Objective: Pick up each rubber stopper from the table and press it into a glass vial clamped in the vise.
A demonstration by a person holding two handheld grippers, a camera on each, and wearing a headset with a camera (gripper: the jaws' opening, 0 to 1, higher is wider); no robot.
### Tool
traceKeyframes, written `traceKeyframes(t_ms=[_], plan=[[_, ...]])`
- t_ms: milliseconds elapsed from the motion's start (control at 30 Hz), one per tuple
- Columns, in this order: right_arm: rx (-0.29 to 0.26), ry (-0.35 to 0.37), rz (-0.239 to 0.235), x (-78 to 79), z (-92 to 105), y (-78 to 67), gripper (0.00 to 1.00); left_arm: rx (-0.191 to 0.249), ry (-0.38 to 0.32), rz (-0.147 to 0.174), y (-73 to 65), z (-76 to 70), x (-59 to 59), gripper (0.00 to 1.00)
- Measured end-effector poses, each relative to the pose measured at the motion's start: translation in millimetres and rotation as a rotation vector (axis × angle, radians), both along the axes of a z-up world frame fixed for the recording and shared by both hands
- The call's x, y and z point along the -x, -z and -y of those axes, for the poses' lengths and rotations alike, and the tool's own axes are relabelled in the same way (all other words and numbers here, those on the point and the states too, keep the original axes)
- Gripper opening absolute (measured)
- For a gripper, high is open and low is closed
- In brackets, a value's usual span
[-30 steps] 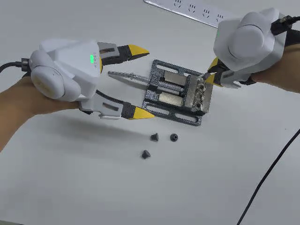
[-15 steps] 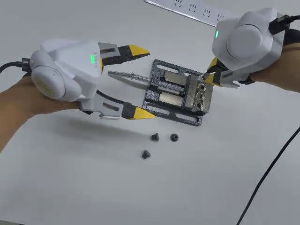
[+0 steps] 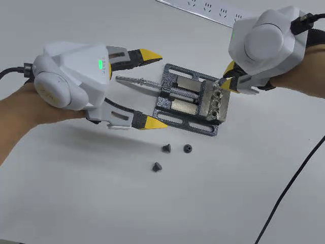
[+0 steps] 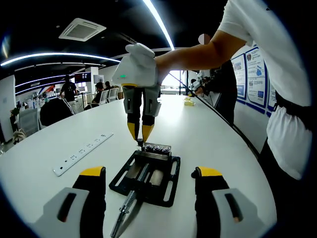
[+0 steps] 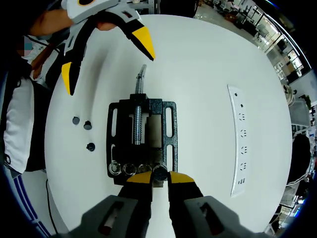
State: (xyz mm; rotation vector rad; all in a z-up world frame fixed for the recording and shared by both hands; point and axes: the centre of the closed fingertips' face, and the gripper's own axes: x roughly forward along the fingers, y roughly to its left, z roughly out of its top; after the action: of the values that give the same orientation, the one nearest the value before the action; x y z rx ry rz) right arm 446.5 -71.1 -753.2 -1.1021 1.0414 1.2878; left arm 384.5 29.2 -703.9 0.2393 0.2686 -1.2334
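Right hand-held gripper (image 5: pixel 159 175) pinches rubber stopper (image 5: pixel 159 170) at vise (image 5: pixel 161 106) edge.

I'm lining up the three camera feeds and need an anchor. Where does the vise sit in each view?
Head view: vise just right of centre, its screw pointing left.
Left gripper view: lower centre, screw toward the camera, vials at the far end.
Right gripper view: centre, vials nearest the camera, screw pointing away.
Shared landmark: the white power strip on the table beside the vise.
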Motion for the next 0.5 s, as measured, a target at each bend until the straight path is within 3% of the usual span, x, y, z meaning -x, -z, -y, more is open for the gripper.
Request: traceKeyframes(t_ms=[500], plan=[[-0.007,-0.004,-0.01,1.2,-0.9,-0.7,0.12,0.0,0.0,-0.002,0.7,-0.6,-0.8,0.71]])
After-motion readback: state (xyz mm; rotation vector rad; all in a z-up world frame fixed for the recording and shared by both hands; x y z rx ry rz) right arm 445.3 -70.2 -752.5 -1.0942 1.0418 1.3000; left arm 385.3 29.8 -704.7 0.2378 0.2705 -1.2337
